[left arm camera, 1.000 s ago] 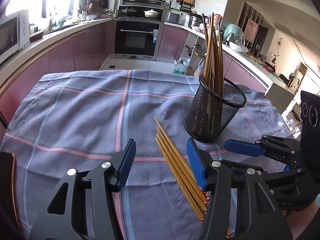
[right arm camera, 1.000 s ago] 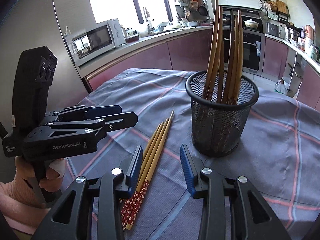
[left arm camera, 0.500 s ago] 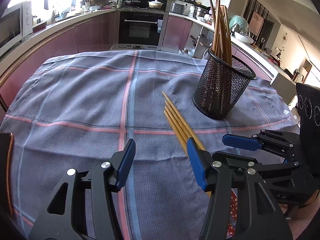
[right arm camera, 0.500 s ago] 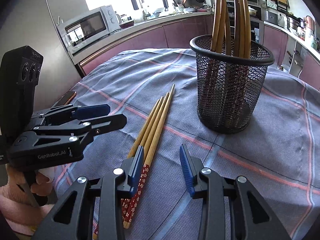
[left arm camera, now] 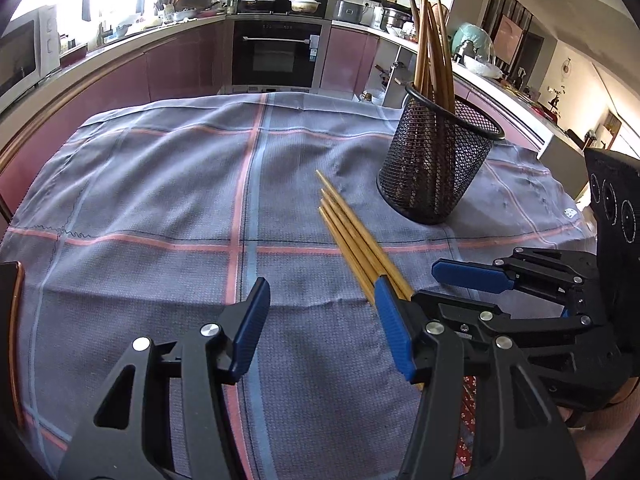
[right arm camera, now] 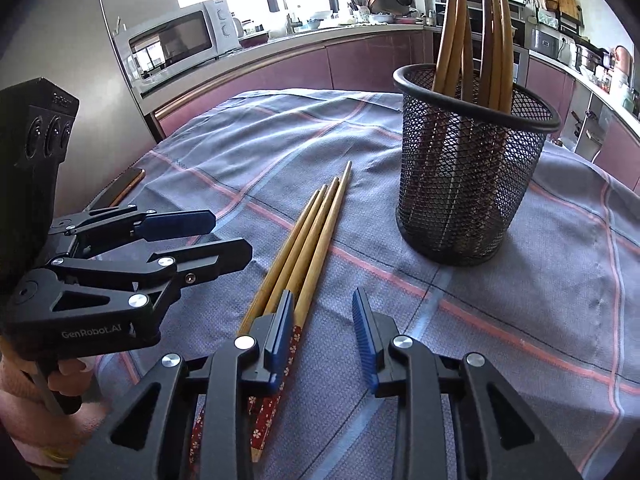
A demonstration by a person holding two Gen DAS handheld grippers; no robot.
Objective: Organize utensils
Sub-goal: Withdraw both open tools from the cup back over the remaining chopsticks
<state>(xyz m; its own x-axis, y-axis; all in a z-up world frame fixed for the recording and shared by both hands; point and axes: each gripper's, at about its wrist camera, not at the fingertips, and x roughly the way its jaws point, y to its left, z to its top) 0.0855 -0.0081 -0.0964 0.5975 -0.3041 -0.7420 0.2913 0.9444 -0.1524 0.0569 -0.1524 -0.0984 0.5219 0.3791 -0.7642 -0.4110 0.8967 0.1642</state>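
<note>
Both claws have dropped lower and closer over the past second: my right claw [right arm camera: 322,328] now hangs wide and empty just over the red-patterned ends of the loose chopsticks [right arm camera: 308,240], its left pad above the bundle. My left claw [left arm camera: 320,320] is also wide, empty, lower centre of its frame. Mesh cup [right arm camera: 472,168], upper right on the table [right arm camera: 560,280], already holds several sticks; I judge a pick-up is imminent.

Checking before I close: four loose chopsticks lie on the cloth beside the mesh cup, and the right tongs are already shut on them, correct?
Not quite. The right tongs are open, holding nothing, as the right wrist view shows. The four chopsticks do lie on the cloth beside the mesh cup.
</note>
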